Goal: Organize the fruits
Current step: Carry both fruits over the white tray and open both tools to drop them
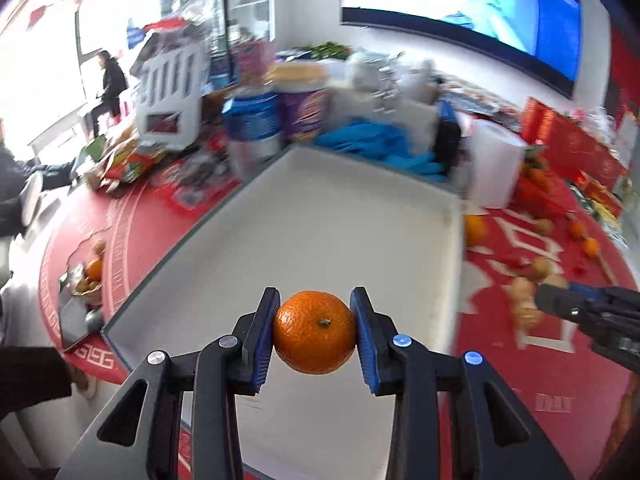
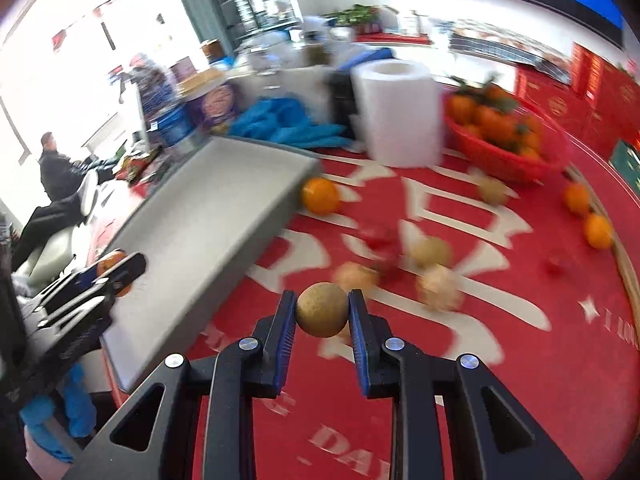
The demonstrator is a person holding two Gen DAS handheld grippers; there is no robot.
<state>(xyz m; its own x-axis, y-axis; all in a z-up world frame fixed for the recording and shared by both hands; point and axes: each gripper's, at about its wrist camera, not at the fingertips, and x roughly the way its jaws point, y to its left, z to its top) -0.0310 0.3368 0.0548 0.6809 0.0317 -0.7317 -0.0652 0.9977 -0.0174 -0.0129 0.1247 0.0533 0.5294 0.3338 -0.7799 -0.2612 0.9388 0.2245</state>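
Orange mandarin [image 1: 314, 332] clamped in left gripper [image 1: 315, 330] jaws, tan longan [image 2: 322, 310] in right gripper [image 2: 322, 312]

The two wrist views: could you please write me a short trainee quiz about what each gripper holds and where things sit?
1. True or false: the left gripper holds a tangerine above the grey tray.
2. Multiple choice: the right gripper holds A) a tangerine, B) a tan round fruit, C) nothing.
3. Fill in: the heap of tangerines behind the loose fruit sits in a red ____.

Key:
1. True; its fingers press both sides of the fruit.
2. B.
3. basket, to the right of the white paper roll.
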